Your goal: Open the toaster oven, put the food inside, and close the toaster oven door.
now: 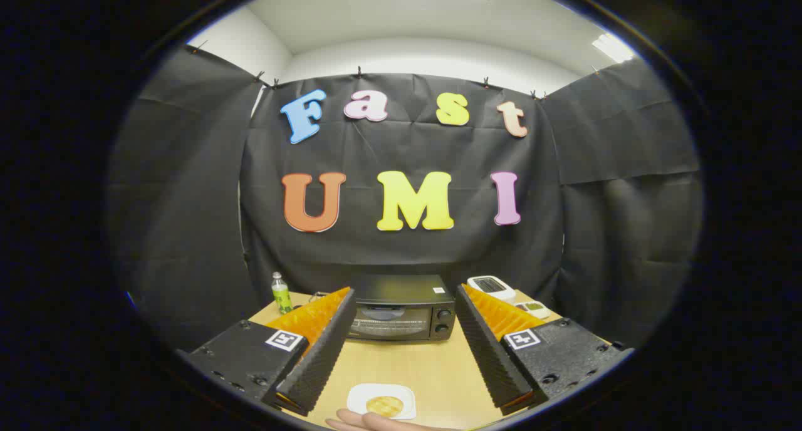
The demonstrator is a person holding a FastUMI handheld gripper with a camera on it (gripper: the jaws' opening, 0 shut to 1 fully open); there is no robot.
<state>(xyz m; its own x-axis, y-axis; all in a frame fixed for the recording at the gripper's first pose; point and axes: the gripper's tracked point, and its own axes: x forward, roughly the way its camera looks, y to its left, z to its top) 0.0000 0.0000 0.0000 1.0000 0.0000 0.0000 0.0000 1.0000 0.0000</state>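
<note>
A black toaster oven (401, 309) stands at the far side of the wooden table (426, 368), its door shut, knobs on its right side. A round golden piece of food (384, 406) lies on a small white plate (360, 398) near the table's front edge. My gripper (404, 302) is open, held above the table; the oven shows between and beyond the fingertips, and the plate lies below, between the finger bases. Nothing is between the fingers.
A small green bottle (280, 292) stands left of the oven. A white device with a screen (492, 287) and a small flat white item (534, 307) sit to the oven's right. A person's hand (369, 423) rests at the plate's near edge.
</note>
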